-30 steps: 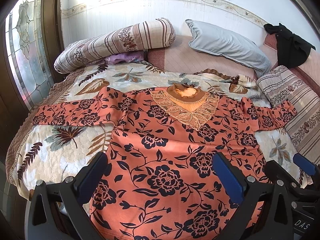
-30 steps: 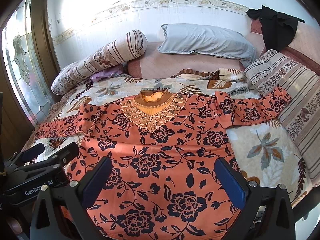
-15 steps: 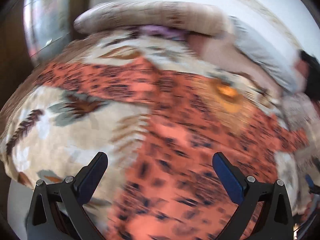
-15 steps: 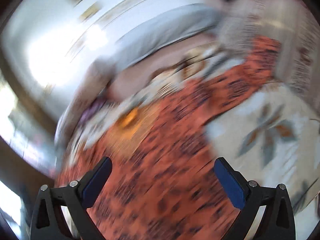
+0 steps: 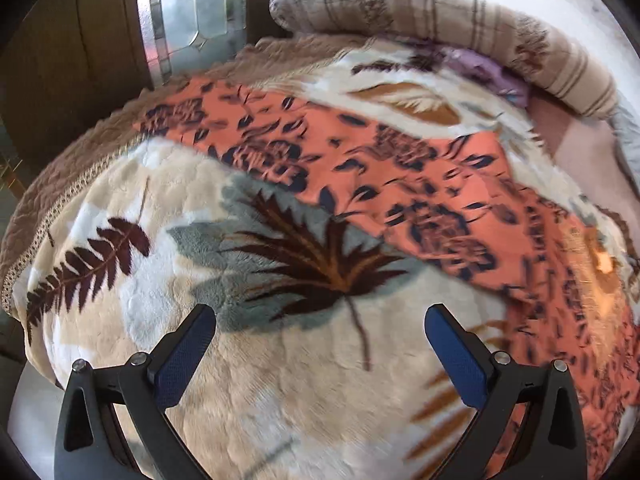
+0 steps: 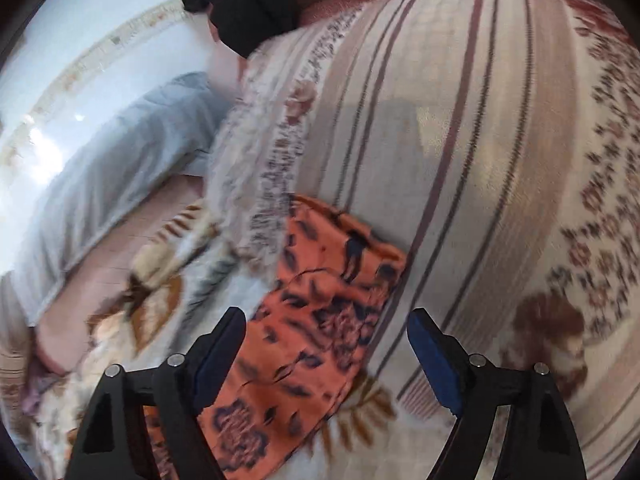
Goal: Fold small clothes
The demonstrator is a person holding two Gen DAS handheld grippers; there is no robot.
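The orange floral blouse (image 5: 400, 176) lies spread flat on the leaf-patterned blanket (image 5: 280, 380). The left gripper (image 5: 320, 336) hangs wide and empty just short of one blouse sleeve. The right gripper (image 6: 326, 338), its jaws just narrowing yet apart, straddles the other sleeve (image 6: 320, 300) beside the striped cushion (image 6: 480, 160).

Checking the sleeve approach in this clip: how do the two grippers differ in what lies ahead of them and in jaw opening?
The left gripper hangs over bare leaf-print blanket, the sleeve lying beyond its fingertips; the right gripper has the other sleeve end between its fingers. The left jaws stand wider; the right jaws have just been closing, not yet pressing cloth. Both are open and hold nothing.
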